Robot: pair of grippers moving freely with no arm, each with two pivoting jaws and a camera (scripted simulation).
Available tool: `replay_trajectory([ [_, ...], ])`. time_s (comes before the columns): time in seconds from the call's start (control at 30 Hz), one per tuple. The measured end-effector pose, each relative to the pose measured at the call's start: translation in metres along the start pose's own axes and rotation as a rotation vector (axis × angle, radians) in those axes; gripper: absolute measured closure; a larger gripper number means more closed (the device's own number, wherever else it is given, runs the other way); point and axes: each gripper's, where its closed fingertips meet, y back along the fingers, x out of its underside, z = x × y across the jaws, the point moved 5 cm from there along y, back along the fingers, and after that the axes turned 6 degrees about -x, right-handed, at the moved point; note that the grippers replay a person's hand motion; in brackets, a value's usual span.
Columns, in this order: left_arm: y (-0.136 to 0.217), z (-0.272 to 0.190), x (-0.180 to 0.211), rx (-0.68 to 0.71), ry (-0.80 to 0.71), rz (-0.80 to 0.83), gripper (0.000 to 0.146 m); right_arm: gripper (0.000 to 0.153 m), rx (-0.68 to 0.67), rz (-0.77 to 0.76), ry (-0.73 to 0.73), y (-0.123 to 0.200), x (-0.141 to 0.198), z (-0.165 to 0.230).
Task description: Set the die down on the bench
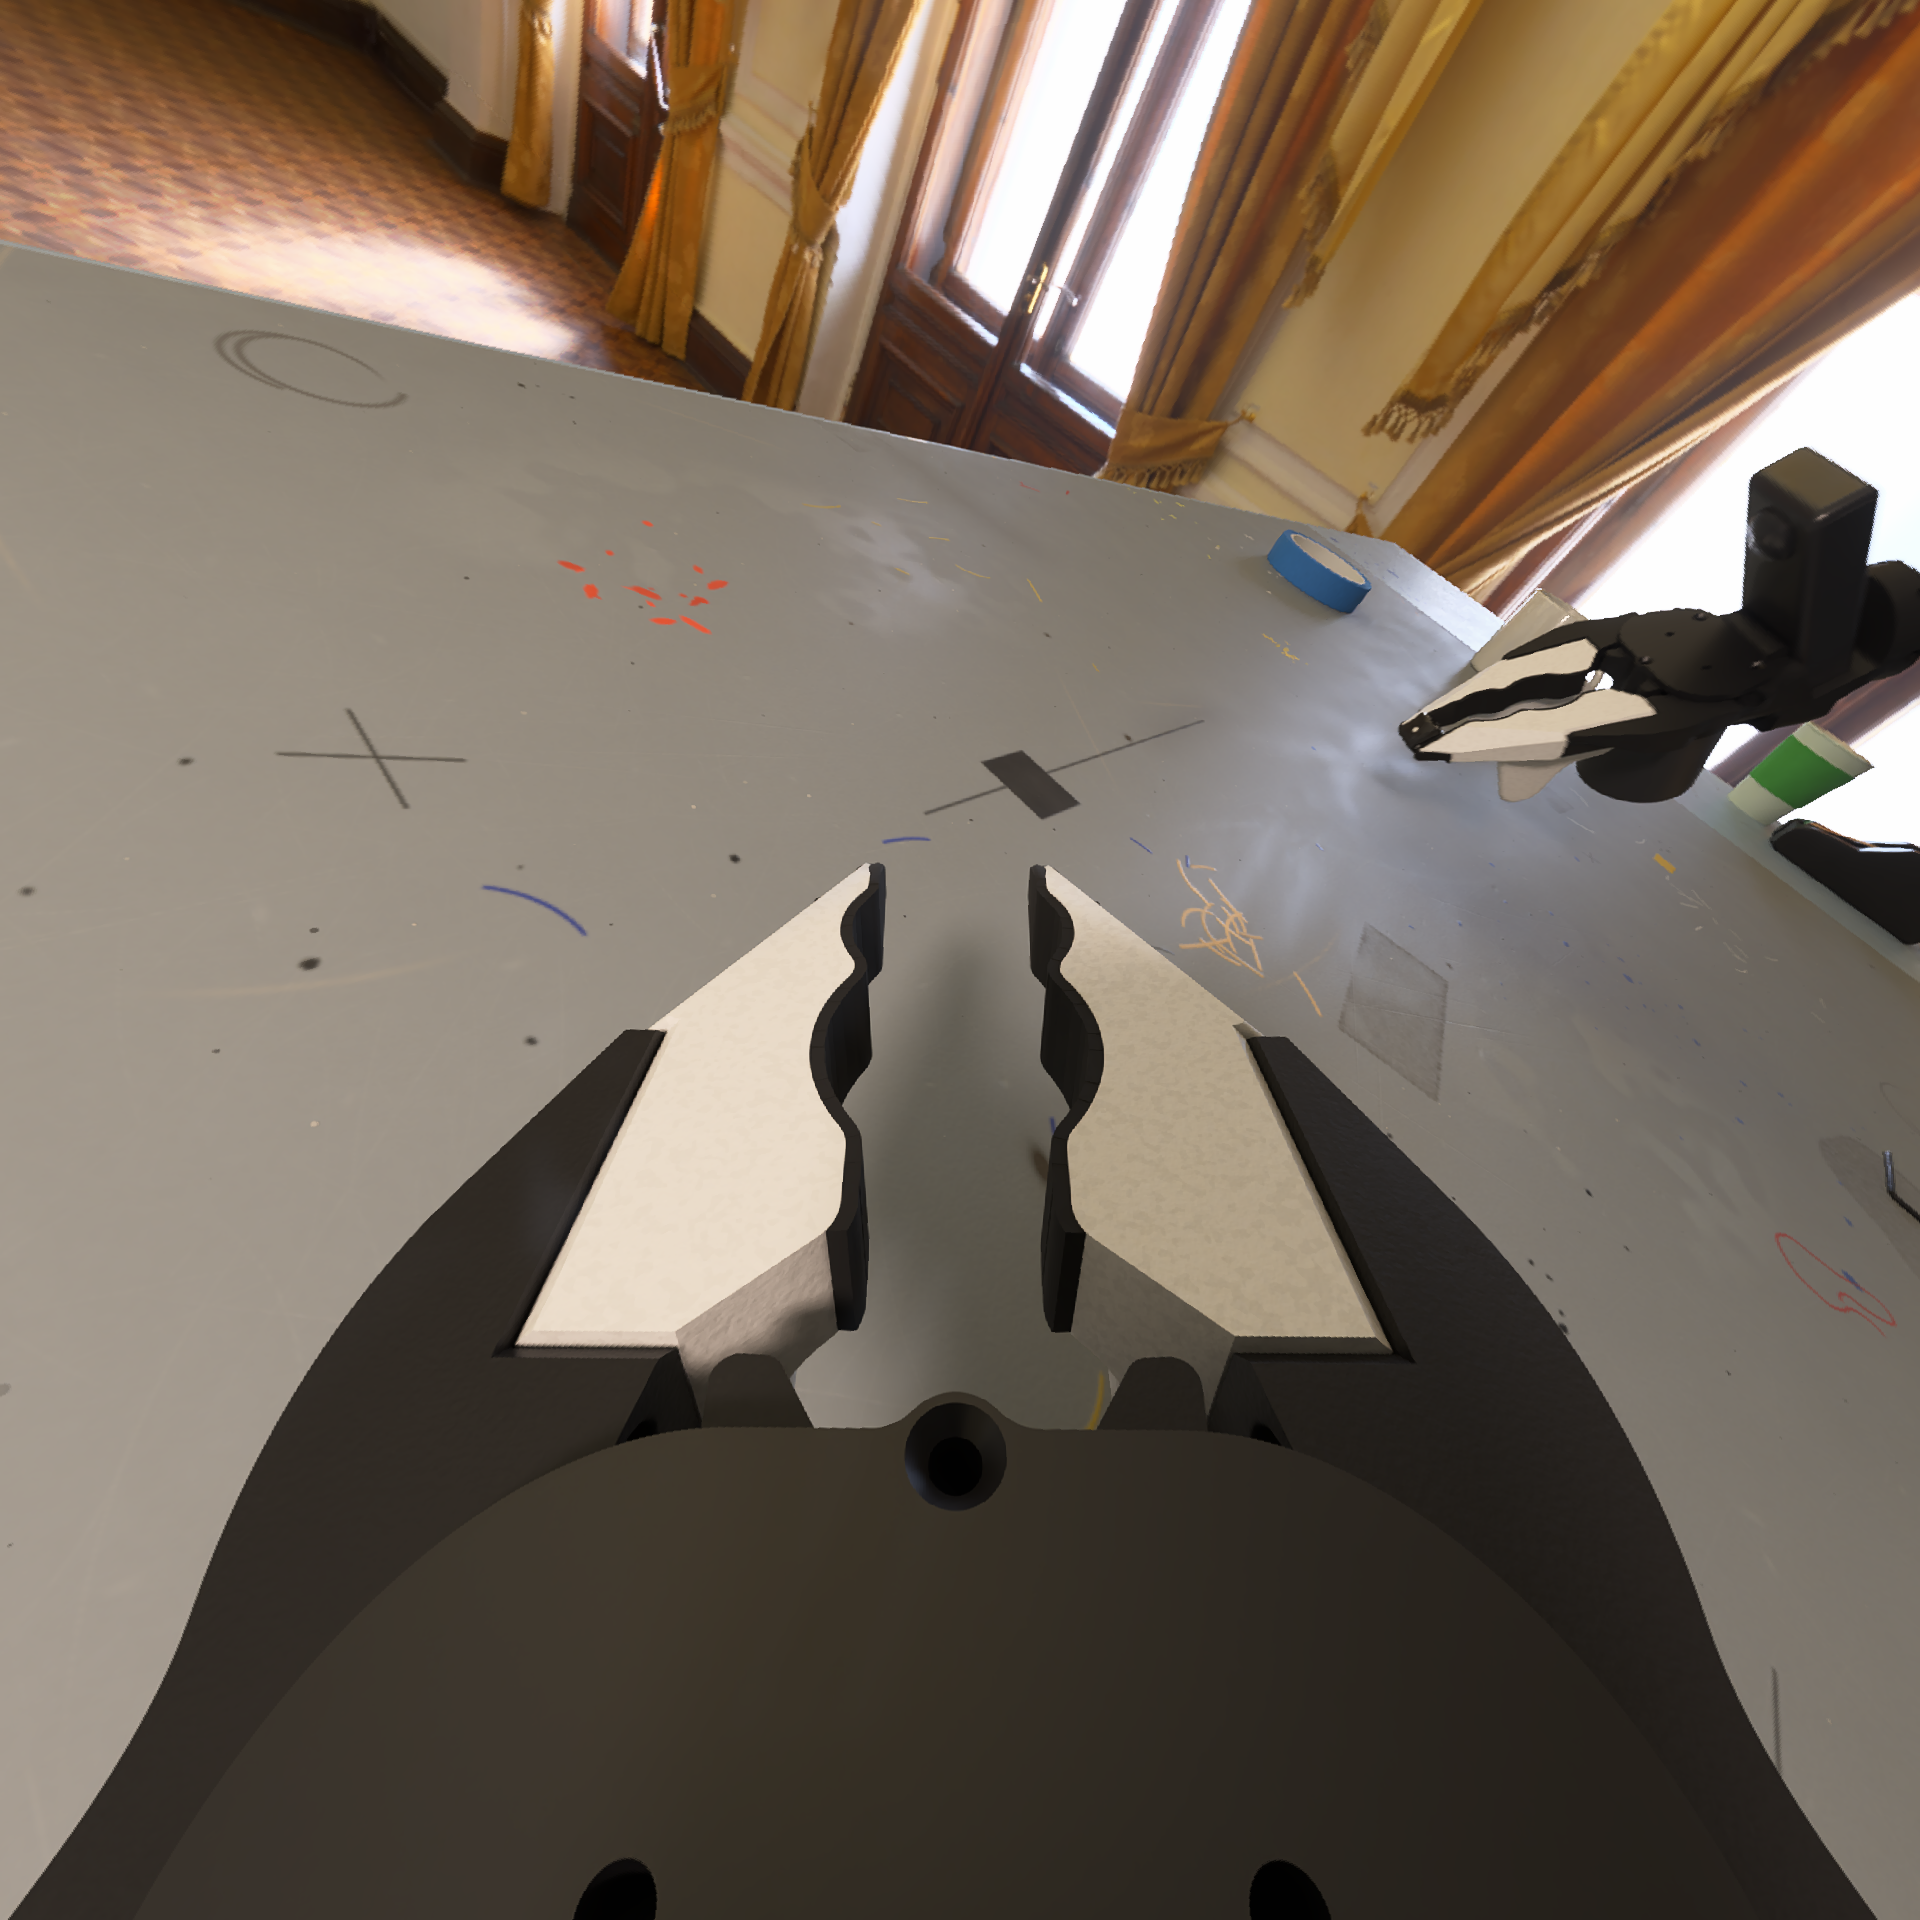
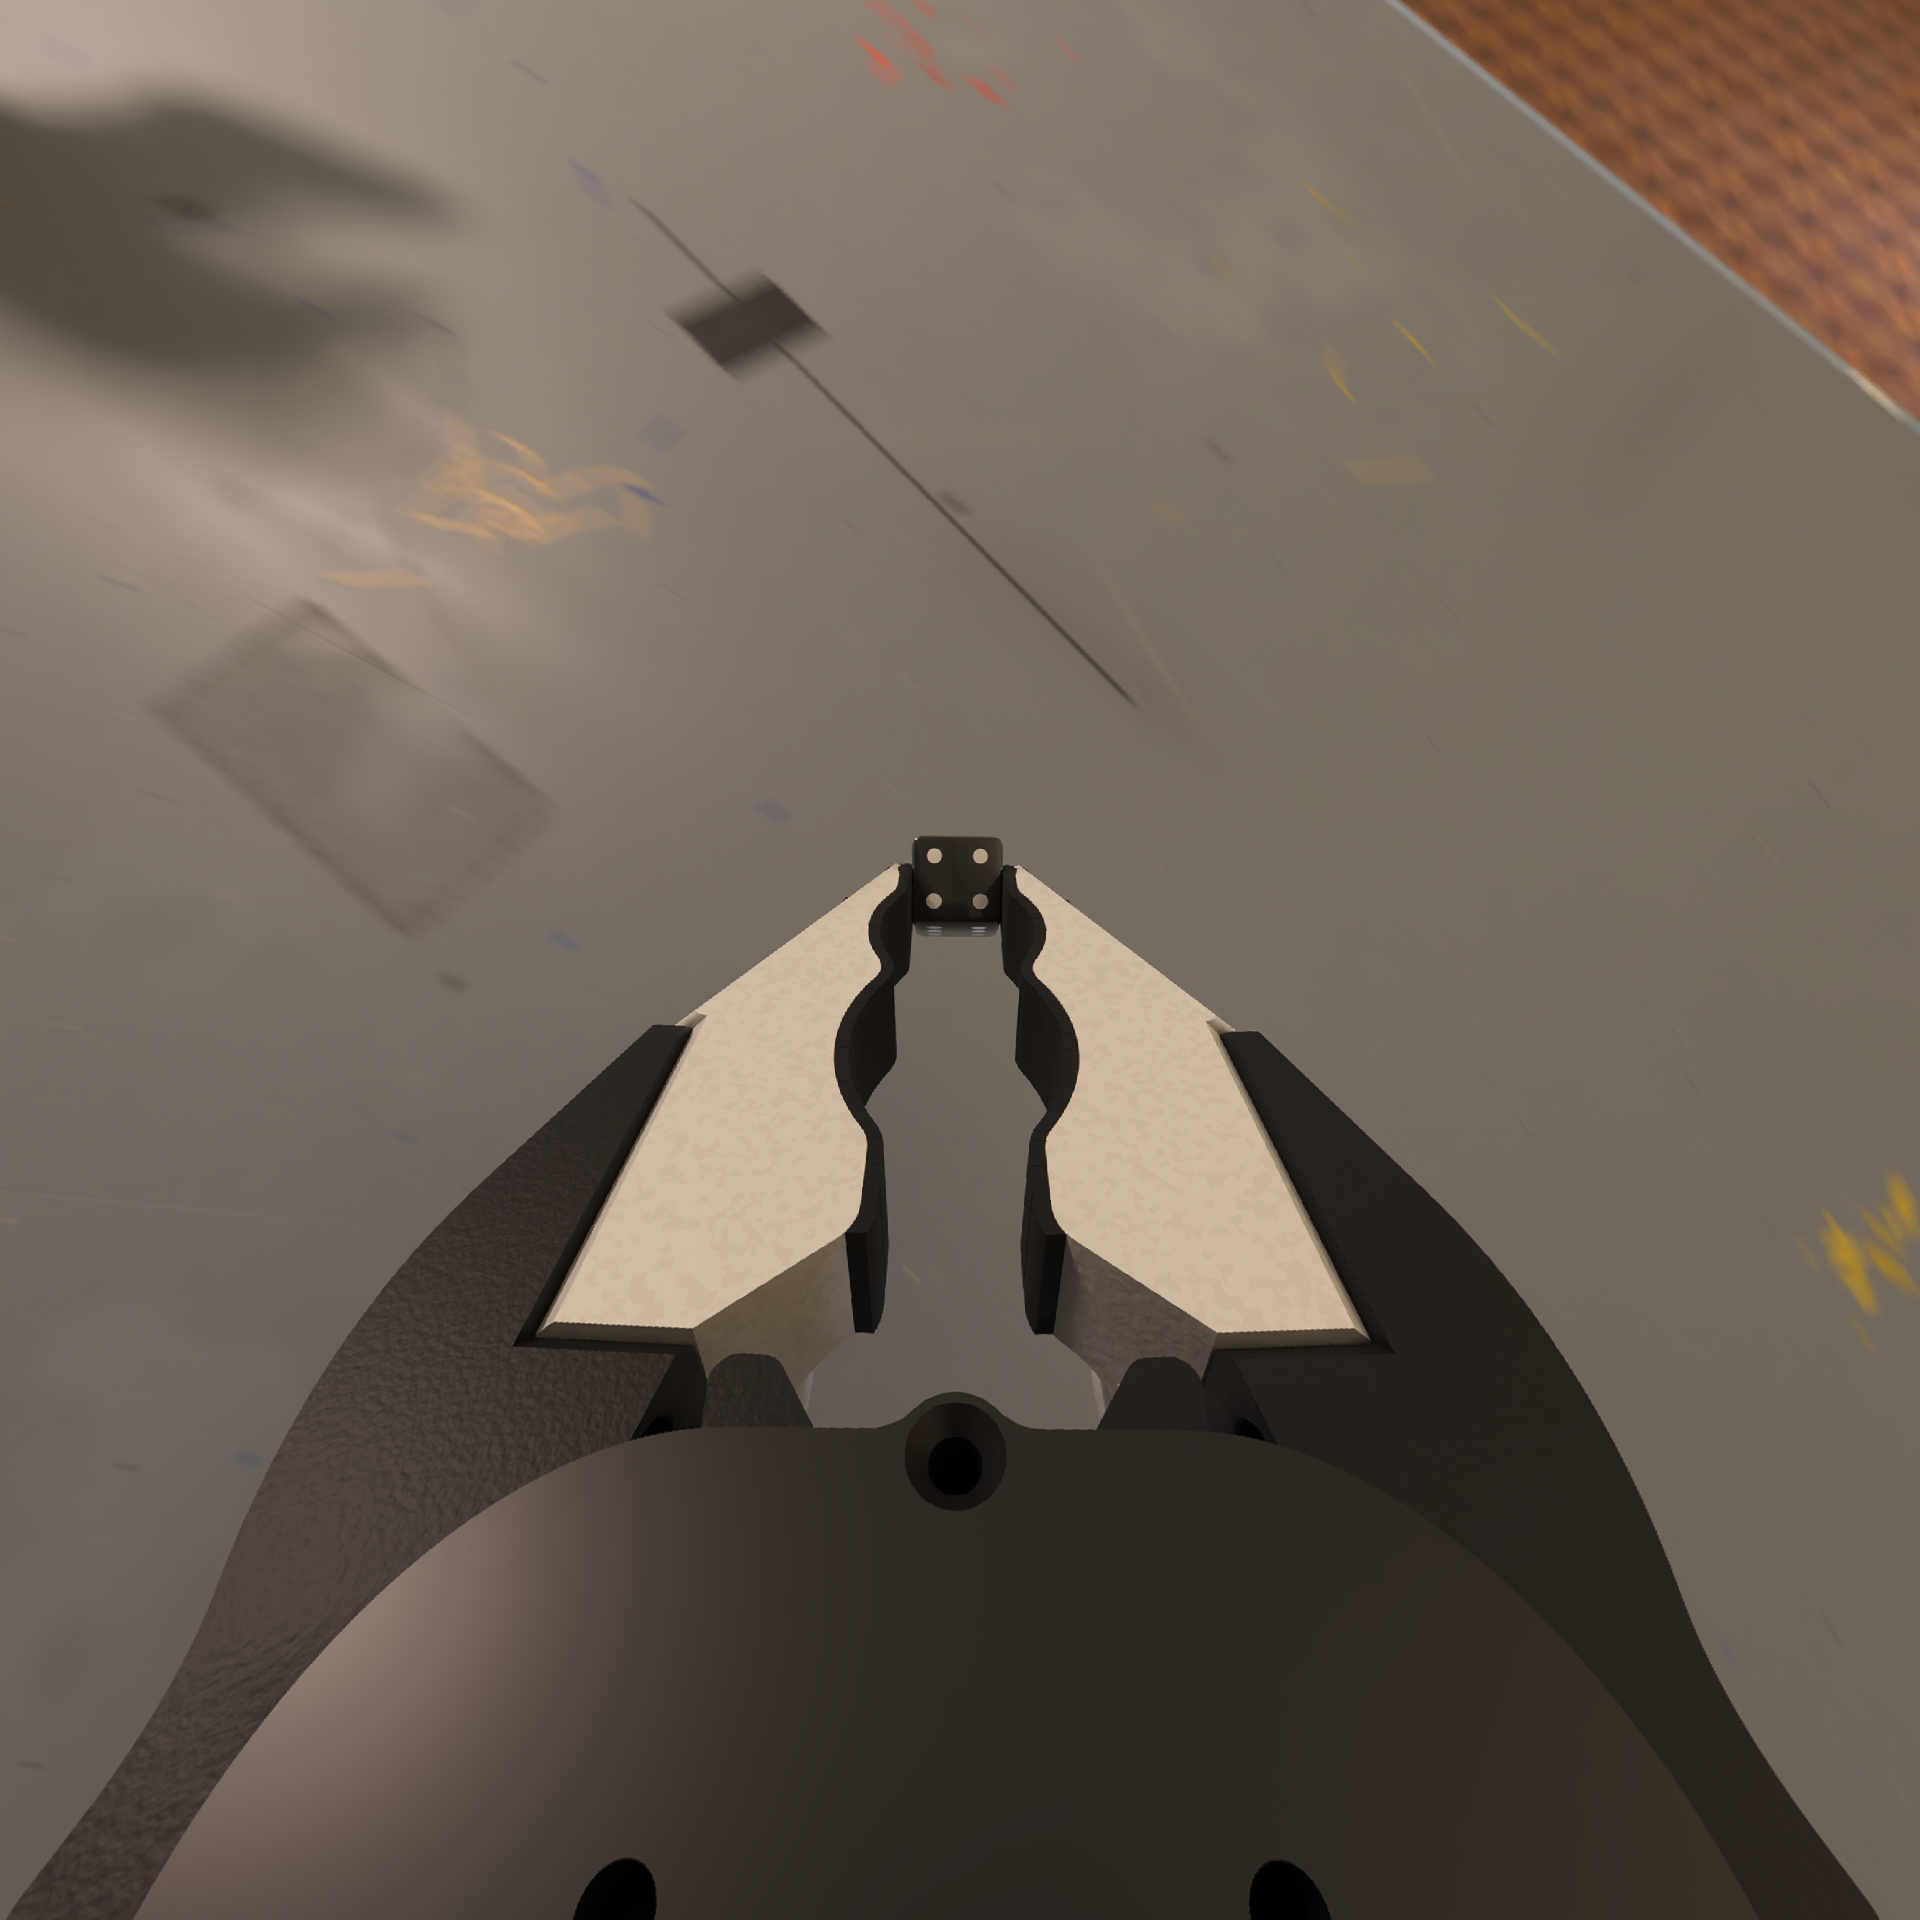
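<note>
A small black die [image 2: 957,881] with pale pips sits clamped between the tips of my right gripper [image 2: 957,896], above the grey bench [image 2: 1455,727]. In the left wrist view the right gripper [image 1: 1425,736] hovers over the bench's far right part, fingers close together; the die shows there only as a dark bit at the tips. My left gripper [image 1: 956,883] is open and empty, low over the middle of the bench [image 1: 520,1039].
A blue tape roll [image 1: 1317,569] lies near the bench's far edge. A green and white cup [image 1: 1795,771] and a black object [image 1: 1860,875] stand at the right edge. The bench top carries paint marks, drawn lines and a dark patch [image 1: 1029,783]. Wooden floor [image 2: 1714,135] lies beyond the edge.
</note>
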Motion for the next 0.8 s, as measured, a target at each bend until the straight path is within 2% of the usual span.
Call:
replay_trajectory([
  [0.13, 0.000, -0.001, 0.000, -0.003, -0.007, 0.002, 0.119, 0.137, -0.241, -0.046, 0.138, -0.040, -0.050, 0.072],
  [0.2, 0.001, -0.001, 0.000, -0.004, -0.009, 0.000, 0.119, 0.137, -0.331, 0.011, 0.193, -0.069, -0.059, 0.103],
  [0.3, 0.003, -0.001, 0.000, 0.000, -0.003, -0.009, 0.119, 0.137, -0.392, 0.122, 0.229, -0.104, -0.061, 0.131],
  [0.5, 0.004, -0.002, 0.000, 0.010, 0.007, -0.015, 0.119, 0.137, -0.359, 0.207, 0.257, -0.126, -0.053, 0.146],
  [0.67, 0.004, -0.003, 0.000, 0.017, 0.011, -0.010, 0.119, 0.137, -0.360, 0.196, 0.246, -0.127, -0.053, 0.147],
  [0.8, 0.004, -0.003, 0.000, 0.020, 0.017, -0.011, 0.119, 0.135, -0.354, 0.131, 0.255, -0.127, -0.070, 0.150],
])
